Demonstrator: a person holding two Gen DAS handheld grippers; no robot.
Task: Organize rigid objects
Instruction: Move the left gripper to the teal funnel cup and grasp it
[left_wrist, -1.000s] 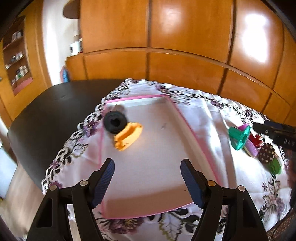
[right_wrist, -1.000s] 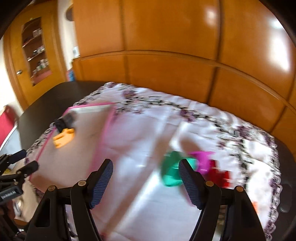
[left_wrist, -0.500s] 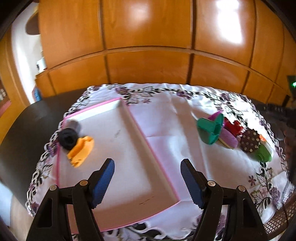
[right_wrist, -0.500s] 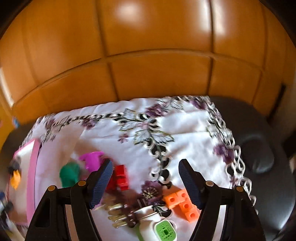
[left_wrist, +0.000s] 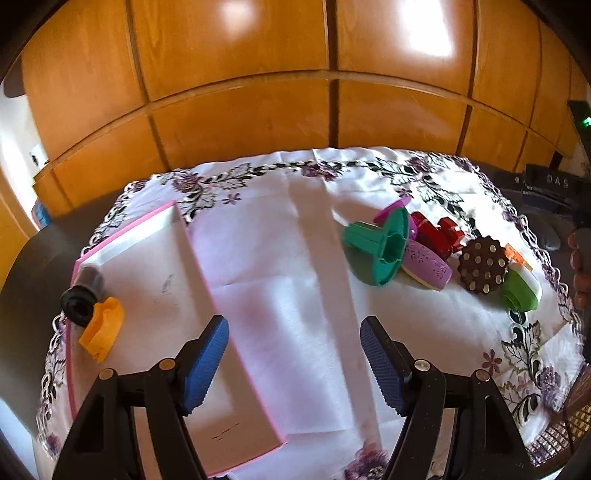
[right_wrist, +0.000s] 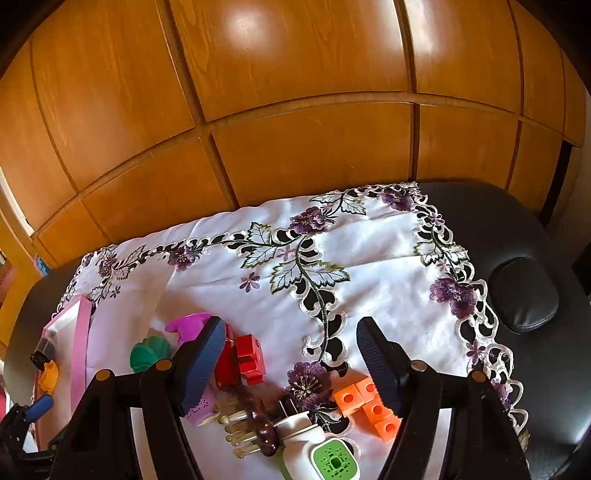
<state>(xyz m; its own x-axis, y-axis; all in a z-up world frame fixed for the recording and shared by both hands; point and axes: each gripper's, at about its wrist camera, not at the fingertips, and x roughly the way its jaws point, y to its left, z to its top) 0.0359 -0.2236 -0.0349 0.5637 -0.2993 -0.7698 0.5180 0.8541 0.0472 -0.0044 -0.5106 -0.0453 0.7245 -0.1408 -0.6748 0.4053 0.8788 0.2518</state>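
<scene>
Two pieces, a black cylinder (left_wrist: 82, 300) and an orange clip (left_wrist: 102, 328), lie in our pink-rimmed tray (left_wrist: 129, 229) at left frame. Centre-right, we see a teal spool (left_wrist: 380, 246), red blocks (left_wrist: 439, 234) and a brown studded disc (left_wrist: 483, 264) clustered on the embroidered tablecloth (left_wrist: 288, 266). Our left gripper (left_wrist: 293, 360) and right gripper (right_wrist: 290, 360) gape wide, empty. Only the right wrist view shows orange cubes (right_wrist: 369, 404).

Toys (left_wrist: 436, 254) clustered on cloth, 2 pieces (left_wrist: 92, 314) in tray (left_wrist: 147, 236)
</scene>
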